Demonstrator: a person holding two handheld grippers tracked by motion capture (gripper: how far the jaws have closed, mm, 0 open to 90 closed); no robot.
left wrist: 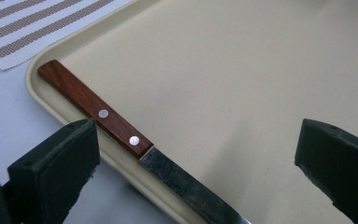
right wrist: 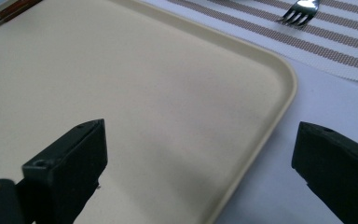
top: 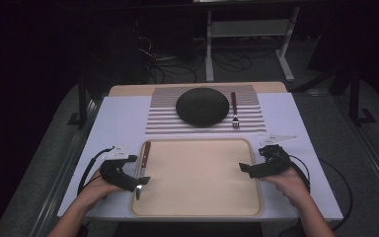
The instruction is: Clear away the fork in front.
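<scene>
A knife with a reddish wooden handle (left wrist: 98, 112) and steel blade (left wrist: 186, 186) lies along the left rim of a beige tray (left wrist: 242, 70), handle pointing away from the person. My left gripper (top: 139, 170) hovers over the blade, and in its own view the left gripper (left wrist: 200, 140) has its jaws spread wide, with the knife (top: 144, 160) running between them untouched. At the tray's right side my right gripper (top: 251, 163) is open too. Its own view has the right gripper (right wrist: 200, 149) straddling the tray rim (right wrist: 279, 107) with nothing held.
Beyond the tray (top: 197, 197) a striped placemat (top: 163, 116) carries a dark round dish (top: 202, 106) and a fork (top: 235, 111) to the dish's right. The fork's tines (right wrist: 300, 14) point toward the tray. White table surface (top: 118, 123) flanks both sides.
</scene>
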